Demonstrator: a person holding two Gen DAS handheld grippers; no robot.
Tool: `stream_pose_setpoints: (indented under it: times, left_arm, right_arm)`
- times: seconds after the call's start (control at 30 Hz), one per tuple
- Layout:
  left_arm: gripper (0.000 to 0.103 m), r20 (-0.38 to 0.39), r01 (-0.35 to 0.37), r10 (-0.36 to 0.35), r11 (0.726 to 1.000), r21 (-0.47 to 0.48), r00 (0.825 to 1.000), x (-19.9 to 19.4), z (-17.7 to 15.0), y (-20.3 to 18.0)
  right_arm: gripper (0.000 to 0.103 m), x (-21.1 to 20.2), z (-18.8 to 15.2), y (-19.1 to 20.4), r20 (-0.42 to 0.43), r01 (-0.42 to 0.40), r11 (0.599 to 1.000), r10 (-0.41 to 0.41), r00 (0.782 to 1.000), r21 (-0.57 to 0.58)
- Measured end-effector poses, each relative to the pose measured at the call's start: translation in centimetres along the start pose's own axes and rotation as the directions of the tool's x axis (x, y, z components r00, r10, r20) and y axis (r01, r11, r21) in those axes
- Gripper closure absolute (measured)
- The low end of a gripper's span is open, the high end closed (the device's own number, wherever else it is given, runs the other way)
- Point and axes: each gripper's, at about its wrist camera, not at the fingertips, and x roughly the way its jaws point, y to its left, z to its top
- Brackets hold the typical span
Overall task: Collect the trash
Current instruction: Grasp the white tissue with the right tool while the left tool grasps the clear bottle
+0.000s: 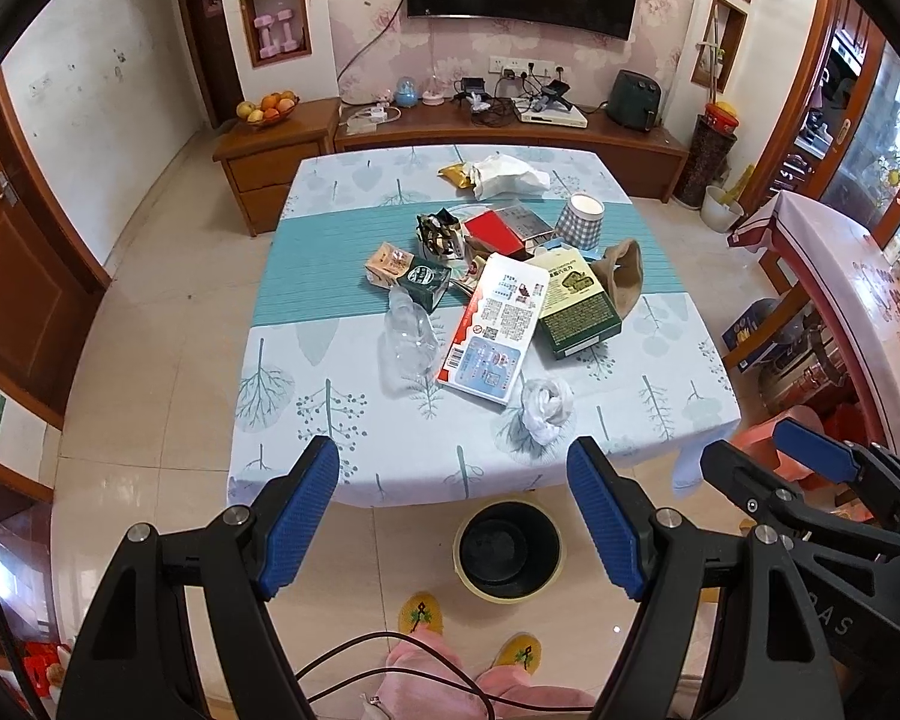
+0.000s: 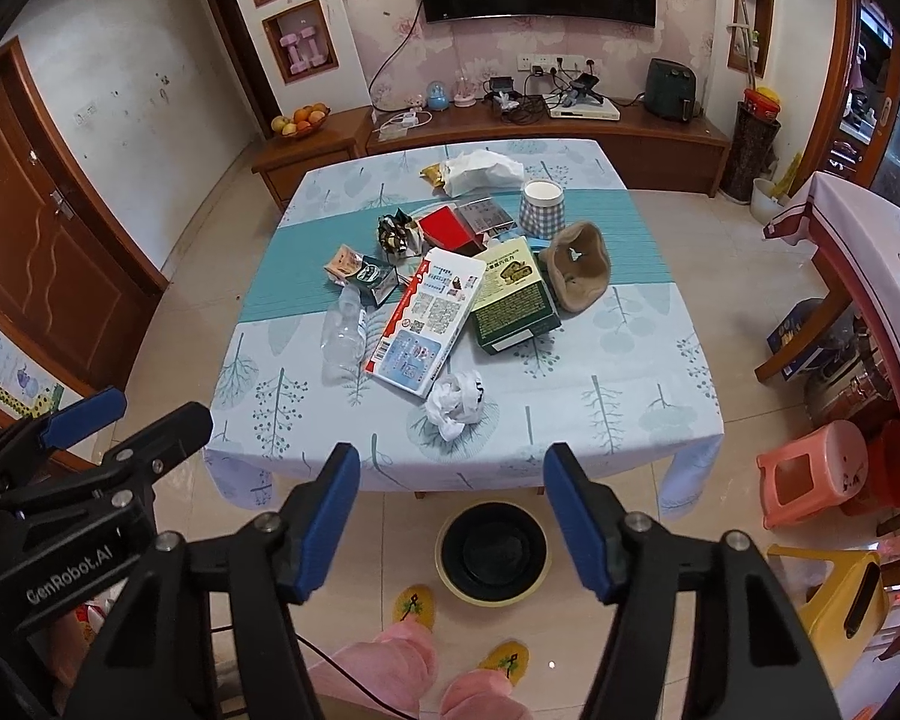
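Note:
Trash lies in a heap on the table [image 1: 390,450]: a crumpled white tissue [image 1: 546,405] nearest me, a flat white and red box [image 1: 495,330], a green chocolate box [image 1: 579,306], a clear plastic bottle [image 1: 405,339], small drink cartons [image 1: 411,276], a brown sock-like cloth [image 1: 621,276] and wrappers behind. A black bin [image 1: 508,549] with a yellow rim stands on the floor below the table's near edge. My left gripper [image 1: 453,474] is open and empty, held above the near edge. My right gripper [image 2: 450,480] is open and empty beside it. The tissue [image 2: 456,399] and bin [image 2: 492,552] also show in the right wrist view.
A checked cup [image 1: 582,219] and a white bag [image 1: 507,177] stand at the table's far side. A pink stool [image 2: 810,474] and yellow stool [image 2: 840,594] are on the right. A TV cabinet [image 1: 510,132] lines the far wall. The person's slippered feet [image 1: 420,612] are below.

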Motion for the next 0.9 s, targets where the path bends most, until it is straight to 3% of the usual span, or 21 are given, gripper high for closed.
stream_pose_setpoints:
  times: [0.27, 0.47, 0.63, 0.8, 0.9]
  left_arm:
    - [0.026, -0.062, 0.078, -0.078, 0.997, 0.003, 0.995, 4.1, 2.9, 2.7]
    - [0.026, -0.145, 0.086, -0.089, 0.996, -0.028, 0.985, 9.7, 5.0, 5.9]
    - [0.026, -0.244, 0.125, -0.149, 0.986, -0.111, 0.958, 16.3, 6.5, 8.7]
    - [0.026, -0.317, 0.123, -0.149, 0.987, -0.100, 0.937, 22.2, 7.5, 9.3]
    - [0.026, -0.357, 0.151, -0.186, 0.981, -0.124, 0.915, 25.0, 8.0, 9.0]
  right_arm:
    - [0.039, 3.3, 1.3, 0.2, -0.035, 0.010, 0.998, -0.008, 0.999, 0.063]
    - [0.039, 8.9, 1.7, -0.7, -0.107, 0.032, 0.991, -0.018, 0.994, 0.129]
    - [0.039, 14.1, 1.3, -1.8, -0.174, 0.038, 0.980, -0.003, 0.985, 0.197]
    - [0.041, 18.5, 1.1, -2.5, -0.229, 0.035, 0.963, 0.028, 0.973, 0.266]
    - [0.042, 20.3, 1.1, -2.7, -0.244, 0.019, 0.951, 0.060, 0.968, 0.308]
